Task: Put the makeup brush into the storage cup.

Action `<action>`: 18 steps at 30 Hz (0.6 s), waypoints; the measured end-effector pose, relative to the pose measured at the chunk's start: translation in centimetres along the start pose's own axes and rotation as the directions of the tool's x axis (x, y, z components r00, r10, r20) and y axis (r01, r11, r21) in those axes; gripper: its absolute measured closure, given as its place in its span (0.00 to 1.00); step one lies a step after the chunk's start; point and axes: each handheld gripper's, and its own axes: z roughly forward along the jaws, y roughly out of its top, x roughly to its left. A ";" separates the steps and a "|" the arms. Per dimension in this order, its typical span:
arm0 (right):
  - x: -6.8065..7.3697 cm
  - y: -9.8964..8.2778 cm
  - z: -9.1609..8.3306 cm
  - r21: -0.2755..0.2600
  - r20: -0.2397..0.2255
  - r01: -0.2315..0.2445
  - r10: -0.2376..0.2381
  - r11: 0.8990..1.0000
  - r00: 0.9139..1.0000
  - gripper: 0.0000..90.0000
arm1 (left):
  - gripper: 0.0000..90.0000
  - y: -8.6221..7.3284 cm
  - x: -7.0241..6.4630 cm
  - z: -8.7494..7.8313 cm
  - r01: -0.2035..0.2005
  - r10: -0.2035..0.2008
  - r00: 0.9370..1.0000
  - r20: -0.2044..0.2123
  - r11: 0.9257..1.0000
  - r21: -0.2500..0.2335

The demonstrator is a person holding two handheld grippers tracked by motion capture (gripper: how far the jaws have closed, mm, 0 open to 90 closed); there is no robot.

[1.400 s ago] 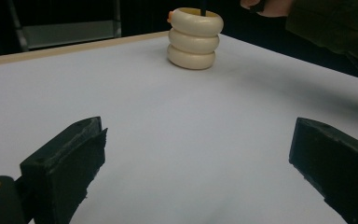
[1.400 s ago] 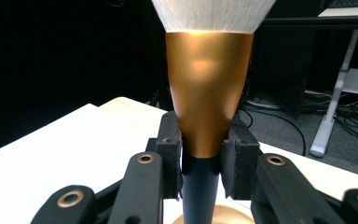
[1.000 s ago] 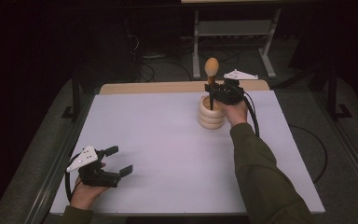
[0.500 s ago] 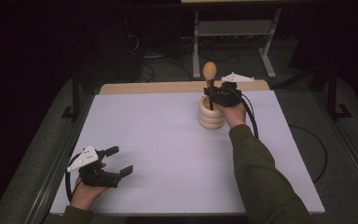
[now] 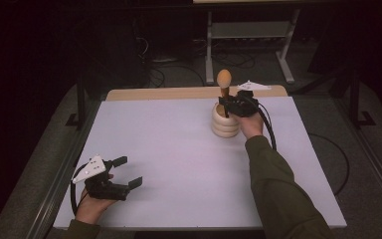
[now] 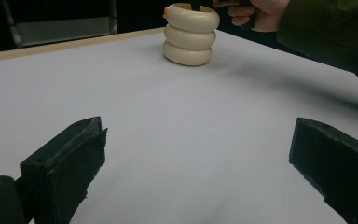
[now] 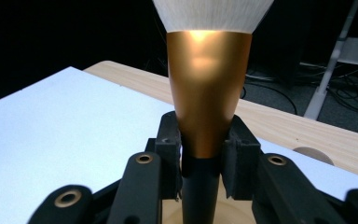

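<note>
A makeup brush (image 5: 224,78) with a bronze ferrule (image 7: 209,93) and a pale bristle head stands upright over a cream ribbed holder (image 5: 225,123) at the table's back centre. My right gripper (image 5: 227,105) is shut on the brush's dark handle just below the ferrule, and its pads (image 7: 170,149) press on both sides. Those jaws have just eased open slightly with the brush still between them. The handle's lower end is hidden at the holder's mouth. My left gripper (image 5: 129,172) rests open at the front left with nothing between its jaws (image 6: 200,140). The holder (image 6: 189,35) stands far ahead of it.
The white table top (image 5: 179,149) has a wooden strip (image 5: 169,93) along its back edge. A metal stand (image 5: 248,45) and cables lie on the dark floor behind. A cable (image 5: 268,127) loops from the right gripper beside the green sleeve (image 5: 278,189).
The brush and my right gripper have sunk slightly toward the holder. The left gripper has stayed where it was.
</note>
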 end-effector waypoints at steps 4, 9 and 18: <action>0.1 -0.2 -0.1 0.002 0.024 0.003 -0.004 1.000 1.000 0.57 | 0.04 0.0 0.0 0.0 -0.001 0.001 1.000 0.001 1.000 -0.002; -0.2 -0.2 -0.6 -0.005 0.044 -0.020 0.020 1.000 0.999 0.40 | 0.04 0.0 -0.1 0.1 -0.003 0.003 1.000 0.003 1.000 0.000; -0.5 0.2 -1.5 0.009 0.012 -0.034 0.034 0.999 0.999 0.25 | 0.04 0.0 -0.1 0.1 -0.004 0.004 1.000 0.006 1.000 0.000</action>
